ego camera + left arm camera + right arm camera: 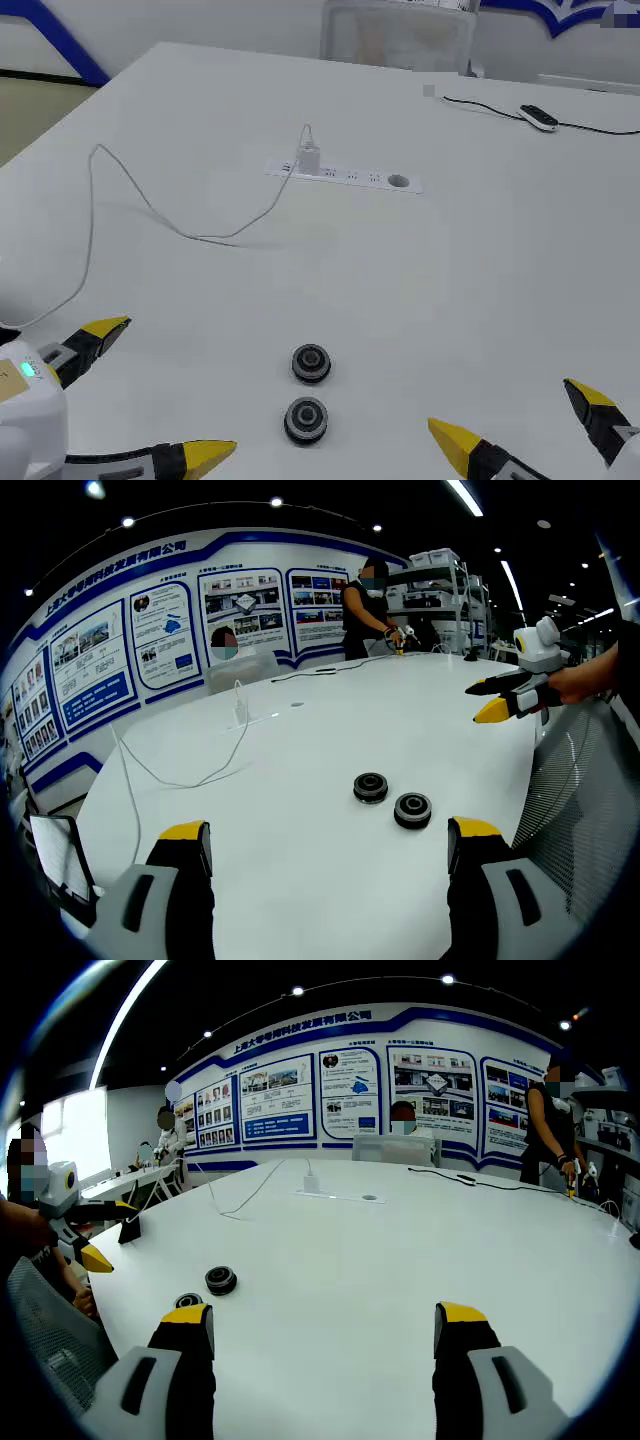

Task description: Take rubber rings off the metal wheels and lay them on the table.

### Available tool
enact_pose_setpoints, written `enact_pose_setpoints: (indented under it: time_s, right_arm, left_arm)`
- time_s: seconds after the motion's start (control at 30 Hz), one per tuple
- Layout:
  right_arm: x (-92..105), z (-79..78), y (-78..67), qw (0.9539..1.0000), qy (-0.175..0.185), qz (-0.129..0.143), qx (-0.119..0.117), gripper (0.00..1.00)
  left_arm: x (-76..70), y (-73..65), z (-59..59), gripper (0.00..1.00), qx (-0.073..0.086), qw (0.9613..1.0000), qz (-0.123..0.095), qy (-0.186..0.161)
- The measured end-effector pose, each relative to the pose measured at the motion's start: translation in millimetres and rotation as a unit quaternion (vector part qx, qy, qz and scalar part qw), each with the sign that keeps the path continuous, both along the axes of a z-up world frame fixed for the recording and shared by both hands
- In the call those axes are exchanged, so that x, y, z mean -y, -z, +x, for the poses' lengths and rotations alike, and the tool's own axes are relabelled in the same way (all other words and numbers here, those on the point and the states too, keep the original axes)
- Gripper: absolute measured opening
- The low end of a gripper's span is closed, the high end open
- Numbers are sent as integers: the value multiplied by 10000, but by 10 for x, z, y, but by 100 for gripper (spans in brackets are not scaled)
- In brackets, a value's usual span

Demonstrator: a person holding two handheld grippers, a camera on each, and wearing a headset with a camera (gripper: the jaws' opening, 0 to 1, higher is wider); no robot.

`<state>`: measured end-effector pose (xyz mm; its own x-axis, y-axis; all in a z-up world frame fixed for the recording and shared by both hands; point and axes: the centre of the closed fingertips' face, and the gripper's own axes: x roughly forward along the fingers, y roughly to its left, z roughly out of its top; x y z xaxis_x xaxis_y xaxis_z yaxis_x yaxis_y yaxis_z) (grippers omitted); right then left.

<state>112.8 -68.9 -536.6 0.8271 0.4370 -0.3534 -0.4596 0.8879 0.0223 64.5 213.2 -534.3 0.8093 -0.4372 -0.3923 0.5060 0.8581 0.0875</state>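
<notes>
The white table [450, 280] takes up nearly all of the head view. A power strip [345, 176] lies far back on it with a white charger plugged in, and a thin white cable [150, 205] trails off toward the left edge.

At the near edge, the left hand-held gripper [155, 392] has its yellow-tipped jaws spread wide and nothing between them. The right hand-held gripper [512, 410] is likewise gaping and empty. Both stand well apart from the work, one on each side.

Between them lie two small metal wheels. The far wheel [311, 363] and the near wheel [306, 419] rest flat on the table just beside each other, not touching, hubs up.

Each wheel carries a black outer band, which is probably the rubber ring [296, 366]. Neither ring looks to have been taken off yet. The wheels look dense and stiff for their size but may slide on the smooth tabletop. The rings should be soft and stretchy, and they probably grip the rim tightly. A sensible hold would pin the hub or wheel body with one gripper and pinch the band at its outer edge with the other, peeling it over the rim.

The bodies of both grippers are cut off by the bottom of the head view. The wheels are too small to show where rubber meets metal, or whether the ring sits in a groove.
</notes>
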Motion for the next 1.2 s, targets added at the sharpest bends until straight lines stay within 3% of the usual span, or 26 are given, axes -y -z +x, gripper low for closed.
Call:
enact_pose_setpoints:
  time_s: [0.7, 1.2]
  right_arm:
    - [-18, 50, -87, 9998, 120, 172, 7, 89]
    - [3, 92, -97, 9995, 177, 266, 3, 88]
  left_arm:
    - [-17, -91, 63, 100, 91, 9995, -198, -220]
    - [29, -107, 117, 100, 98, 9996, -198, -192]
